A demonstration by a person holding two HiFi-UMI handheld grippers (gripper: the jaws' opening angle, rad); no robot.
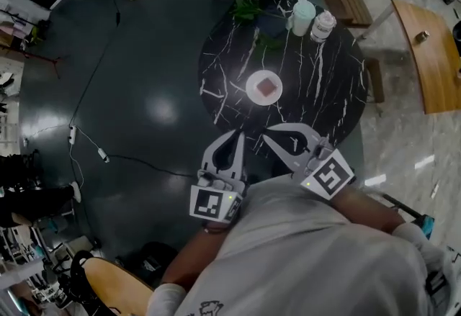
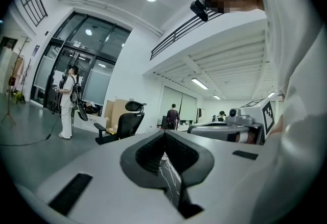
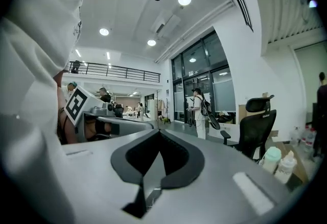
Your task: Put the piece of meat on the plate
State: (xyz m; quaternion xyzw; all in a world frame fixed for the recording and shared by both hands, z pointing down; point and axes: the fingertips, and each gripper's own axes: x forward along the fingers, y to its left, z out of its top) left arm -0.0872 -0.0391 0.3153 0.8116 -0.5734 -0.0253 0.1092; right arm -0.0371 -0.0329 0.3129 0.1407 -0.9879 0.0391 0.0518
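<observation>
In the head view a white plate (image 1: pixel 250 94) lies near the middle of the round black marble table (image 1: pixel 324 98), and a reddish piece of meat (image 1: pixel 266 86) lies on it. Both grippers are held close to the person's chest, over the table's near edge and well short of the plate. The left gripper (image 1: pixel 236 134) (image 2: pixel 164 134) has its jaws shut together with nothing between them. The right gripper (image 1: pixel 266 136) (image 3: pixel 160 133) is shut too and holds nothing. Both gripper views look level across the room, so neither shows the plate or the meat.
A green plant (image 1: pixel 248 8) and two pale containers (image 1: pixel 302 16) (image 1: pixel 323 25) stand at the table's far edge. A wooden table (image 1: pixel 426 55) is at the right. Cables (image 1: pixel 101 155) run over the dark floor at the left. An office chair (image 2: pixel 125 122) (image 3: pixel 258 125) and people stand in the room.
</observation>
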